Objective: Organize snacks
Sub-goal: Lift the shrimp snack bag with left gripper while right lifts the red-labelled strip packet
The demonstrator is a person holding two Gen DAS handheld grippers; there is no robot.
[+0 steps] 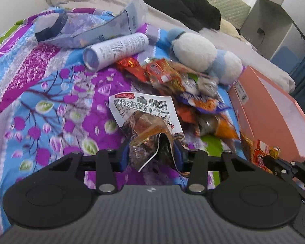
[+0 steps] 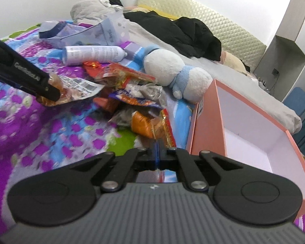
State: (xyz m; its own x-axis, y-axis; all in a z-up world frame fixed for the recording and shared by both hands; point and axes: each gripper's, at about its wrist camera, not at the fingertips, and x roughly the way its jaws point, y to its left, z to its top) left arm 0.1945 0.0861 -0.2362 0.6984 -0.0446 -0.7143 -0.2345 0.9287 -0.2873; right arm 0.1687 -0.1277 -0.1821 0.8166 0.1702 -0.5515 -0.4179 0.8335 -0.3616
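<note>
On the floral bedspread lies a pile of snack packets [image 1: 193, 93] [image 2: 132, 93], mostly red, orange and purple. My left gripper [image 1: 152, 155] [image 2: 50, 93] is shut on a clear packet with a white barcode label and brown contents [image 1: 146, 113] [image 2: 79, 88], which is lifted off the pile. My right gripper [image 2: 157, 153] [image 1: 274, 158] is shut on the thin edge of a red-and-gold snack packet [image 2: 167, 130] [image 1: 261, 155]. Just right of it stands an open pink box [image 1: 274, 109] [image 2: 205, 122] with a white inside; the part I see holds nothing.
A white-and-blue plush toy [image 1: 195, 48] [image 2: 164, 69] lies behind the pile beside the box. Farther back are a white spray can [image 1: 116, 49] [image 2: 91, 53], a pale lilac bag [image 1: 87, 28] [image 2: 87, 32], black clothes [image 1: 183, 6] [image 2: 183, 32] and a quilted headboard [image 2: 203, 14].
</note>
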